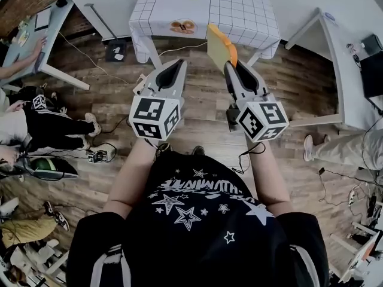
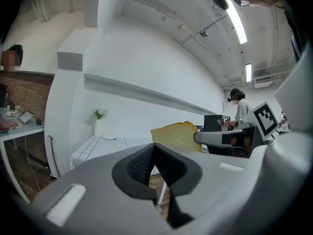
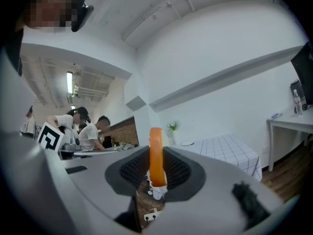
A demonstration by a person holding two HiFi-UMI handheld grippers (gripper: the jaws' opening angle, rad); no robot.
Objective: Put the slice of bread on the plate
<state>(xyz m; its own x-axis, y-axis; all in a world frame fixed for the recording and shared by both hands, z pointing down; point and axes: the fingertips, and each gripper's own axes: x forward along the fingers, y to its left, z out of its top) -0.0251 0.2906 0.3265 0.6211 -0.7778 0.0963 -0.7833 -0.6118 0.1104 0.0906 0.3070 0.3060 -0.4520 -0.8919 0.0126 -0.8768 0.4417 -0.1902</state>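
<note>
While the left gripper (image 1: 177, 63) was clenched on nothing, the right gripper (image 1: 231, 66) grasped the bread (image 1: 218, 45) on edge. The plate (image 1: 182, 26) lay ahead-left of it on the tabletop (image 1: 239, 8), so a steady grip and flat lay-down seemed best.

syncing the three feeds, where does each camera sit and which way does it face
head view: on the person's head, looking steeply down at floor and checked table; shows forearms, shirt, left gripper, right gripper.
left gripper view: rides that gripper, faces level along its shut, empty jaws toward the table.
right gripper view: rides that gripper, faces along jaws shut on the bread slice, edge-on.
shared: bread slice and table appear in all three.
</note>
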